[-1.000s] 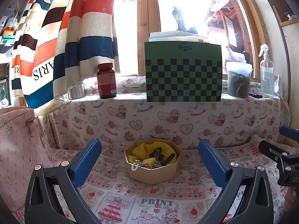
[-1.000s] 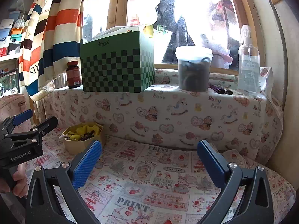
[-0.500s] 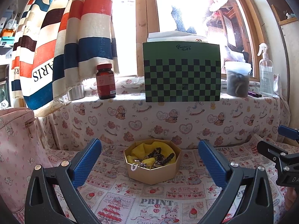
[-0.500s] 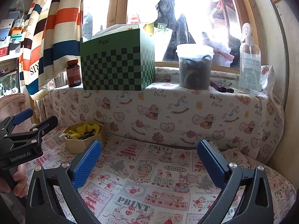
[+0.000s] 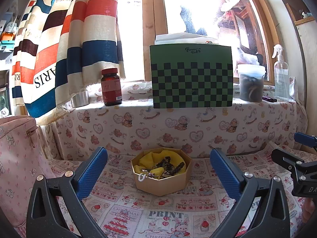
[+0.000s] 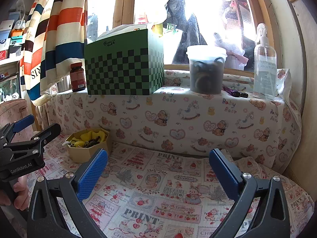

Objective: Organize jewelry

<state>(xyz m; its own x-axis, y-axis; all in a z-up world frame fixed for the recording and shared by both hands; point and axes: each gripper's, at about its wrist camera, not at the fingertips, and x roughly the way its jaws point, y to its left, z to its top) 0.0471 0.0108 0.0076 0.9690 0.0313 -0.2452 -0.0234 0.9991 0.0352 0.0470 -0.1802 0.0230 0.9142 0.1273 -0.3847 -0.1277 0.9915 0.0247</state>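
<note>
An octagonal cardboard box (image 5: 161,184) with a yellow lining sits on the printed cloth, straight ahead in the left wrist view. It holds a dark bead bracelet (image 5: 168,163) and small metal pieces with a white clasp (image 5: 141,176). My left gripper (image 5: 158,170) is open and empty, just short of the box. The box also shows at the left of the right wrist view (image 6: 88,148). My right gripper (image 6: 158,170) is open and empty over bare cloth, to the right of the box. The left gripper also shows in the right wrist view (image 6: 36,128).
A cloth-covered ledge behind carries a green checkered box (image 5: 191,75), a red pill bottle (image 5: 111,87), a lidded plastic tub (image 5: 251,83), a spray bottle (image 5: 281,73) and a metal cup (image 5: 80,99). A pink bag (image 5: 17,158) stands at the left. A striped curtain (image 5: 79,39) hangs above.
Both views have shifted only slightly. The left gripper has risen and drawn back a touch from the box. Both grippers stay open.
</note>
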